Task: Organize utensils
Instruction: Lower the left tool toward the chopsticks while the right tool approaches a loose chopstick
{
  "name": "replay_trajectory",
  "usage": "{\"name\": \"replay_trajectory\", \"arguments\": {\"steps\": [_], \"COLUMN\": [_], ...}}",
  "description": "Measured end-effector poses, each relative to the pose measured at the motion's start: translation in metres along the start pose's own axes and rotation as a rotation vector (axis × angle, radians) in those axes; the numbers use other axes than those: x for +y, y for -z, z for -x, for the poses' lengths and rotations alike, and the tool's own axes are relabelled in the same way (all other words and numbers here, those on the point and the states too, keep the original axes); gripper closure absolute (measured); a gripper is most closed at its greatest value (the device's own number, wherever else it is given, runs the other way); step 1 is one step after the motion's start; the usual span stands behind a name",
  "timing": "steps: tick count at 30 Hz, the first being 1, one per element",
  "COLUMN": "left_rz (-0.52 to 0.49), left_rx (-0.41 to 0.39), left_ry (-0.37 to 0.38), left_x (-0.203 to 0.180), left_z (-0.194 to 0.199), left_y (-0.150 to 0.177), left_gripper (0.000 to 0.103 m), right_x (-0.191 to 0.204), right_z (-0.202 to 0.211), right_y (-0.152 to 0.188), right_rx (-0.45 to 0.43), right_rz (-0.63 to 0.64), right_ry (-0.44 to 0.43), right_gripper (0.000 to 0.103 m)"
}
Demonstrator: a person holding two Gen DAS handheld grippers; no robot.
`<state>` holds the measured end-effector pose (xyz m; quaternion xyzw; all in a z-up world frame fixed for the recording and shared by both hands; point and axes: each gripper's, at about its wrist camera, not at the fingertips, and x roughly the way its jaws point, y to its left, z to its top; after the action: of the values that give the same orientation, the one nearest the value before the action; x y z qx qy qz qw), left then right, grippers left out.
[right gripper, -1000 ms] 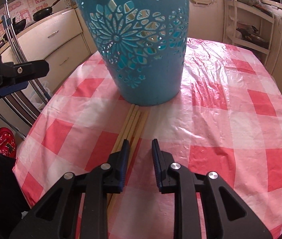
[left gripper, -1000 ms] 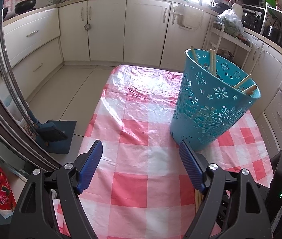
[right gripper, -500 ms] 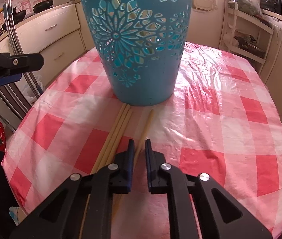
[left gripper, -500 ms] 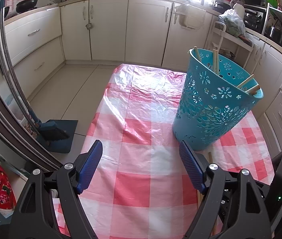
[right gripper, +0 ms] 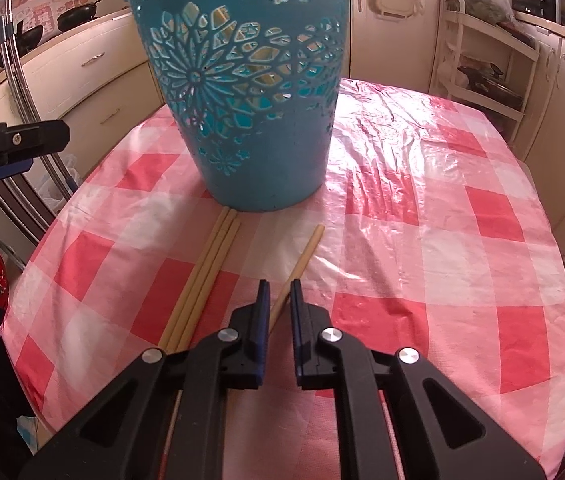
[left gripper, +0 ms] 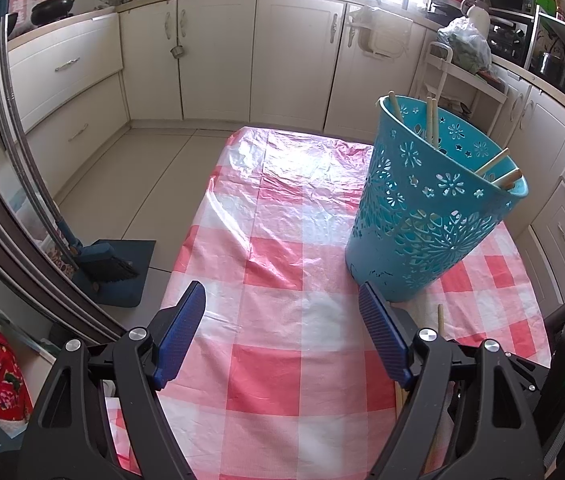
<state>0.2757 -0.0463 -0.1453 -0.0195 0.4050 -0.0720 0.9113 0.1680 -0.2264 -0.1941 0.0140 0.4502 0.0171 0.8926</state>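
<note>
I lose the near ends of the loose chopsticks [right gripper: 202,280] behind my right gripper [right gripper: 280,300]. The blue basket [right gripper: 242,100] has its rim cut off at the top edge, its contents half hidden.

Left claw [left gripper: 282,300] stands wide open, empty, above the checked worktop [left gripper: 274,272]; blue basket [left gripper: 430,216] with chopsticks [left gripper: 430,124] right of centre.

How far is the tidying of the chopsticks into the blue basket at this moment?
Partly done. Several chopsticks already stand in the blue basket. The right gripper is shut on a single chopstick, which still lies low over the checked tablecloth. Three more chopsticks lie together before the basket. The left gripper is open and holds nothing.
</note>
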Motion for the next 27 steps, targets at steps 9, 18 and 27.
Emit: {"name": "replay_trajectory", "arguments": {"steps": [9, 18, 27], "left_rz": [-0.011, -0.025, -0.046], "left_rx": [0.007, 0.028, 0.057], "left_ry": [-0.003, -0.013, -0.015], "left_x": [-0.002, -0.005, -0.007], "left_z": [-0.003, -0.009, -0.016], "left_y": [0.003, 0.006, 0.009], "left_gripper": [0.028, 0.028, 0.028], "right_x": [-0.006, -0.019, -0.013], "right_z": [-0.001, -0.001, 0.0], "right_y": [-0.001, -0.004, -0.003], "right_rx": [0.002, 0.019, 0.026], "right_rz": [-0.025, -0.071, -0.041], "right_ry": [-0.019, -0.04, -0.042], "right_gripper": [0.093, 0.093, 0.094]}}
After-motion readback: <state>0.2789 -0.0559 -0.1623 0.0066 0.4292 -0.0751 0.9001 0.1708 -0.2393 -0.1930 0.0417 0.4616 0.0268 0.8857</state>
